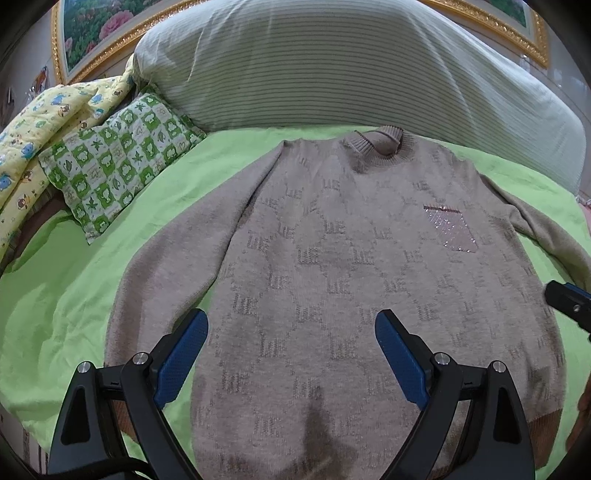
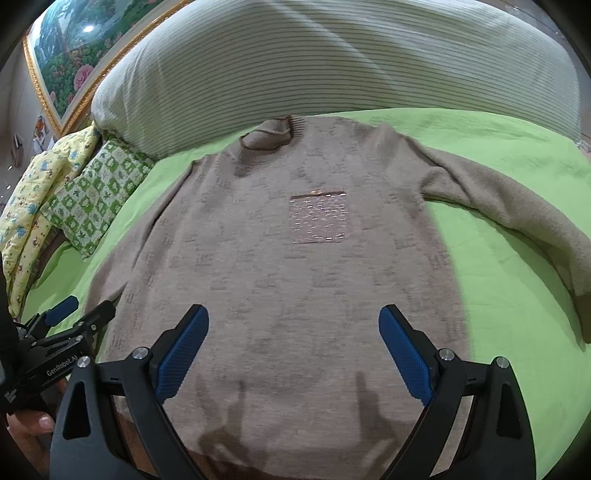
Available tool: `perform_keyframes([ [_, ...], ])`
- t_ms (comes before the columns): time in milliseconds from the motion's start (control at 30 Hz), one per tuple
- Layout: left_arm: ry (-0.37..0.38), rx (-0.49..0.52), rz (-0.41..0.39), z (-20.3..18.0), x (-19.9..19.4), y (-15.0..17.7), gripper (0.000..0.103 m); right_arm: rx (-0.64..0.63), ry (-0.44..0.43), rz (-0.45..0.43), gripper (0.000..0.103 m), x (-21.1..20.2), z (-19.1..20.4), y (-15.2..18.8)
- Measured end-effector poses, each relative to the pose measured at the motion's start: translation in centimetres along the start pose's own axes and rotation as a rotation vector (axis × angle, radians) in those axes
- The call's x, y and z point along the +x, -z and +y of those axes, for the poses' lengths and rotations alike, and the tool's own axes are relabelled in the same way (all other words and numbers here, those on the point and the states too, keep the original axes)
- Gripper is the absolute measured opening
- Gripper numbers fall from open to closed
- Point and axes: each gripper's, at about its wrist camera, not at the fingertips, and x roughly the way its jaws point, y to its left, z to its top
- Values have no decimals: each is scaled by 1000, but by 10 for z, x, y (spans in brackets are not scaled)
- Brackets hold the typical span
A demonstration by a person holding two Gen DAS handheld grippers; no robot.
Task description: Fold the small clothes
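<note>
sweater [image 1: 332, 277] hem cut off, painting [image 1: 110, 26] cropped

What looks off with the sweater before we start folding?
Mostly tidy: the sweater lies flat, front up, on the green sheet. Two quirks: its collar is rumpled and curled over, and the sleeves differ, one sleeve splayed outward, the other sleeve tight alongside the body.

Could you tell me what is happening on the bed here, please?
A person holds a gripper in each hand above a beige sweater laid flat, front up, on a green sheet. The left gripper and right gripper are both open over the hem end and grip nothing. The sleeves are spread out and no fold shows, so the folding has not begun. Pillows lie beyond the collar.
</note>
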Motion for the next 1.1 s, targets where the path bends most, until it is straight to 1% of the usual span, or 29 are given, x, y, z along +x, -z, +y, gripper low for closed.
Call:
perform_keyframes([
  [100, 3, 1, 8, 0, 6, -5, 93, 13, 57, -8, 93, -9, -27, -6],
  [200, 2, -1, 9, -1, 14, -12, 93, 38, 143, -23, 93, -22, -63, -15],
  [333, 10, -18, 4, -3, 30, -32, 93, 98, 276, -46, 93, -42, -126, -31],
  [467, 15, -19, 28, -8, 49, -51, 93, 166, 375, -51, 93, -55, -182, -43],
  [533, 18, -10, 34, -13, 60, -60, 93, 180, 416, -19, 93, -51, -204, -45],
  [600, 30, -13, 56, -16, 73, -68, 93, 191, 439, 25, 93, -43, -221, -44],
  [733, 41, -15, 100, -25, 100, -78, 93, 186, 432, 129, 93, -26, -237, -36],
  [767, 40, -14, 107, -27, 107, -79, 93, 169, 416, 157, 85, -23, -238, -34],
  [800, 38, -12, 115, -29, 113, -80, 93, 154, 391, 195, 53, -18, -237, -32],
  [833, 40, -13, 123, -31, 118, -80, 93, 162, 357, 246, 32, -12, -235, -32],
  [867, 41, -14, 131, -31, 123, -80, 93, 186, 329, 268, 7, -12, -234, -33],
  [900, 37, -12, 140, -31, 126, -81, 93, 242, 251, 239, 7, -18, -228, -37],
  [967, 38, -21, 170, -28, 130, -79, 93, 293, 91, 174, 7, -27, -212, -50],
  [1000, 5, -47, 172, -26, 130, -79, 93, 310, 8, 139, 7, -31, -199, -59],
  [1033, -2, -58, 175, -23, 129, -79, 93, 334, -113, 98, 7, -33, -180, -73],
  [1067, -9, -70, 172, -22, 127, -80, 93, 343, -201, 72, 7, -32, -165, -84],
  [1100, -11, -73, 178, -20, 125, -79, 93, 322, -298, 38, 7, -30, -137, -102],
])
